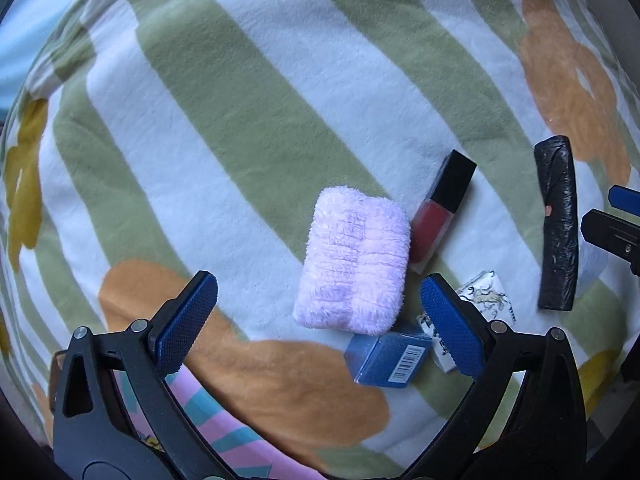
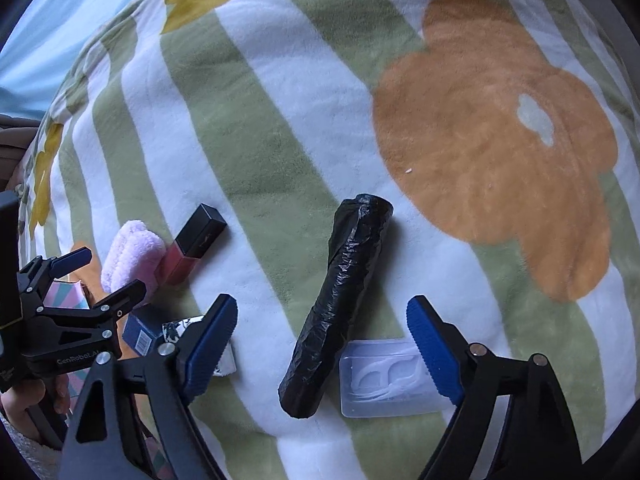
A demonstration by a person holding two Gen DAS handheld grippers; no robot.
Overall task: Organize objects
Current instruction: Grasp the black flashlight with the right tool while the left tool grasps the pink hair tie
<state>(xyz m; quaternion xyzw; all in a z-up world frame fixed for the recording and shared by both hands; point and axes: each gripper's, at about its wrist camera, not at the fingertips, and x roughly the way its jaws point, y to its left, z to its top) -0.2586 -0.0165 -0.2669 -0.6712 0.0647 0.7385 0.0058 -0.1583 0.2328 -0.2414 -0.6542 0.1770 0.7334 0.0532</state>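
A folded pink fluffy cloth (image 1: 354, 264) lies on the striped blanket (image 1: 240, 120), just ahead of my open, empty left gripper (image 1: 320, 320). A red lip gloss with a black cap (image 1: 440, 212) lies right of the cloth. A small blue box with a barcode (image 1: 388, 360) and a white printed packet (image 1: 486, 296) lie by the right finger. A black rolled bag (image 2: 340, 304) lies between the fingers of my open, empty right gripper (image 2: 322, 344), next to a clear floss-pick case (image 2: 384, 380). The roll also shows in the left wrist view (image 1: 558, 224).
The blanket (image 2: 280, 120) has green and white stripes and orange flowers (image 2: 500, 140). A pink and teal striped item (image 1: 224, 428) lies under the left gripper. The left gripper (image 2: 96, 280) shows at the left of the right wrist view. Light blue fabric (image 2: 60, 20) lies beyond the blanket.
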